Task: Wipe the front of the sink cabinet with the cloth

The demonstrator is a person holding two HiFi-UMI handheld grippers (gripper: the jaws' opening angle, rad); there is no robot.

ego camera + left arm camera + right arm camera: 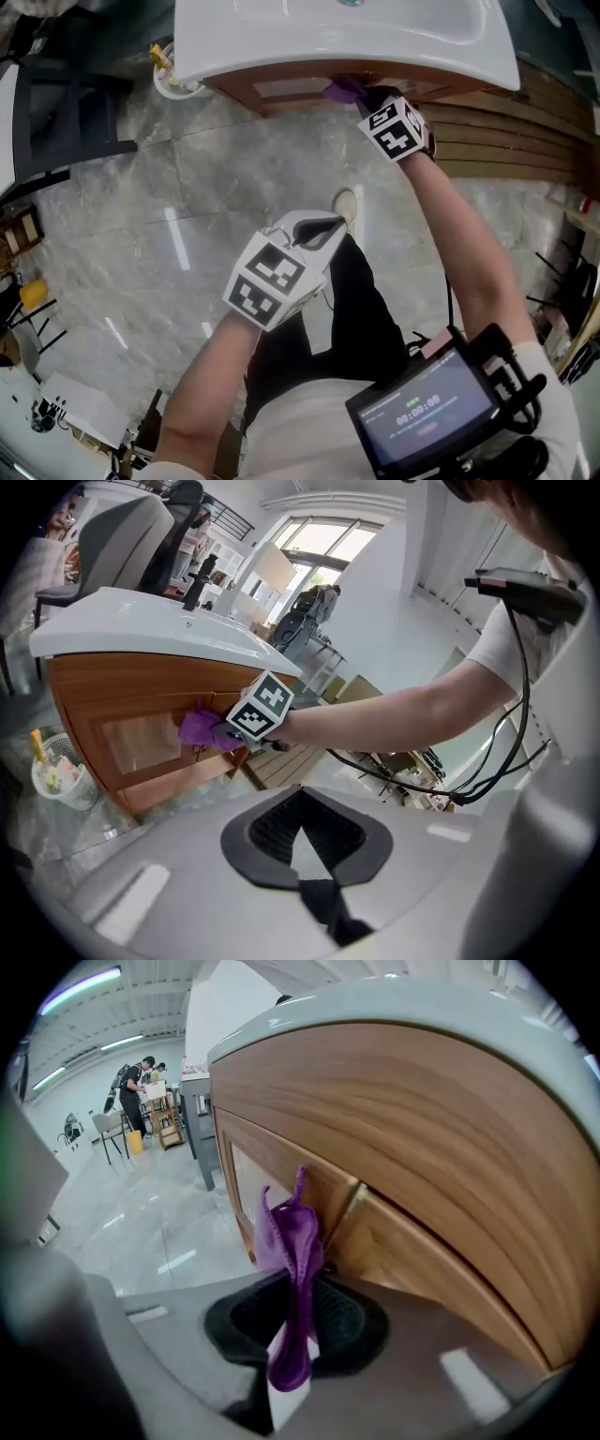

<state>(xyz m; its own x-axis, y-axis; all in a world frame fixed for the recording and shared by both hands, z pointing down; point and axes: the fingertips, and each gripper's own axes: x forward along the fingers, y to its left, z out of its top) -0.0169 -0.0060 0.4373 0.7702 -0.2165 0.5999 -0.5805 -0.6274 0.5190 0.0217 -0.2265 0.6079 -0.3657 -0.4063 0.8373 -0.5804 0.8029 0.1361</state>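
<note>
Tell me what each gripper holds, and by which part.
Right gripper pinches the purple cloth around its middle, both ends free. Left gripper holds nothing, jaws shut.

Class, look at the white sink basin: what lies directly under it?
A wooden cabinet, with the right tool holding a purple cloth at its front. The cabinet's closed front covers whatever is inside.
</note>
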